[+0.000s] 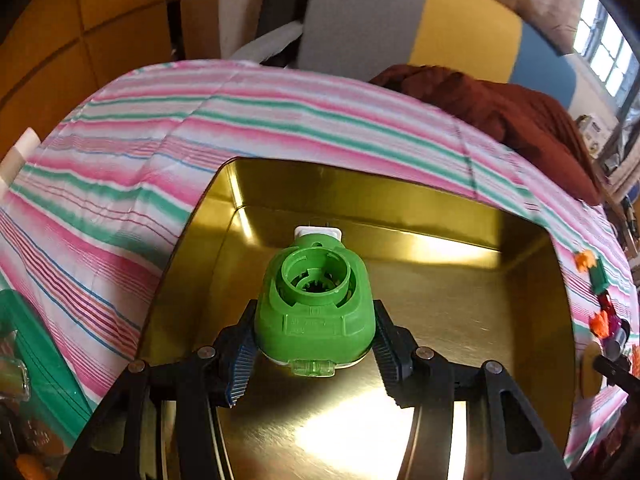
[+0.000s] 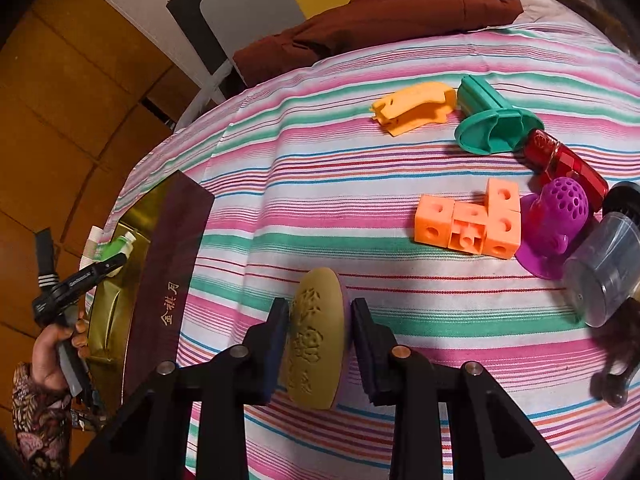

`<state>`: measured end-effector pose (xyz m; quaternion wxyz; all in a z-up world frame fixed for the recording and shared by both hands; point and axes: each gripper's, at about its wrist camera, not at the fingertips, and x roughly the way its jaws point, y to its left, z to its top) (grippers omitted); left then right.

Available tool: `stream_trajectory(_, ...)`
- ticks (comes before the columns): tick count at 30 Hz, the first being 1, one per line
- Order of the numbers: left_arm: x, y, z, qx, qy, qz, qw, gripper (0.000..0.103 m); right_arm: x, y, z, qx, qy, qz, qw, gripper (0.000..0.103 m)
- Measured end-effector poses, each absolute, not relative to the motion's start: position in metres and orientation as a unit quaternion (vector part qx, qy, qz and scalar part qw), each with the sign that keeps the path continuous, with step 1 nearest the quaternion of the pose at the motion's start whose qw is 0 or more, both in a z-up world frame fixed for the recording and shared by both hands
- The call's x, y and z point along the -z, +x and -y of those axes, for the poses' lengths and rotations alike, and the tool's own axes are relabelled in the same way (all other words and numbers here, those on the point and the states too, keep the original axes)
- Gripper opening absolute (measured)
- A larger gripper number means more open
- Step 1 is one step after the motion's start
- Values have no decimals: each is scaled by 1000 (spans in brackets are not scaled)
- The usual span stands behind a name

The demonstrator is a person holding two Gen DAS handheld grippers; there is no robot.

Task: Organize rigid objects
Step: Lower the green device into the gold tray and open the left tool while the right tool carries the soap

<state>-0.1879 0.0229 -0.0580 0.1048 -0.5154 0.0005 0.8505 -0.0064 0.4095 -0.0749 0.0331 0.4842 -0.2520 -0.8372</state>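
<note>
My left gripper (image 1: 314, 340) is shut on a green plastic plug-in device (image 1: 316, 304) with a round socket on top, held just above the floor of a gold tin box (image 1: 440, 300). In the right wrist view the same tin (image 2: 104, 308) stands at the table's left edge behind its dark maroon side (image 2: 168, 280), and a person's hand (image 2: 52, 356) holds the left gripper over it. My right gripper (image 2: 320, 320) is shut on an olive oval piece with embossed characters (image 2: 316, 336), held on edge over the striped cloth (image 2: 320, 208).
To the right on the cloth lie orange linked cubes (image 2: 468, 224), a yellow piece (image 2: 416, 108), a teal funnel-shaped part (image 2: 492, 124), a red tube (image 2: 568, 160), a purple perforated toy (image 2: 556, 220) and a clear jar (image 2: 608, 264). A maroon garment (image 2: 380, 8) lies at the far edge.
</note>
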Motion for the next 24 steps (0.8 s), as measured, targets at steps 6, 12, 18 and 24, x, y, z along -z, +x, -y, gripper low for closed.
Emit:
stream_trajectory(6,60,-188,-17,-851,-521,-12,58,53,76,-7,-410,837,483,255,32,32)
stream_trajectory(12,38,-153,-14,-882,-469,-14,41,54,76,-7,-411,837,482,257,30,32)
stream_trajectory(18,23,-123,-12,-897,-439,-3,41,54,76,-6,-411,837,481,261,29,32)
stream_trajectory(24,19,-97,-12,-901,-431,4,39,54,74,-4,-413,832,481,275,26,31)
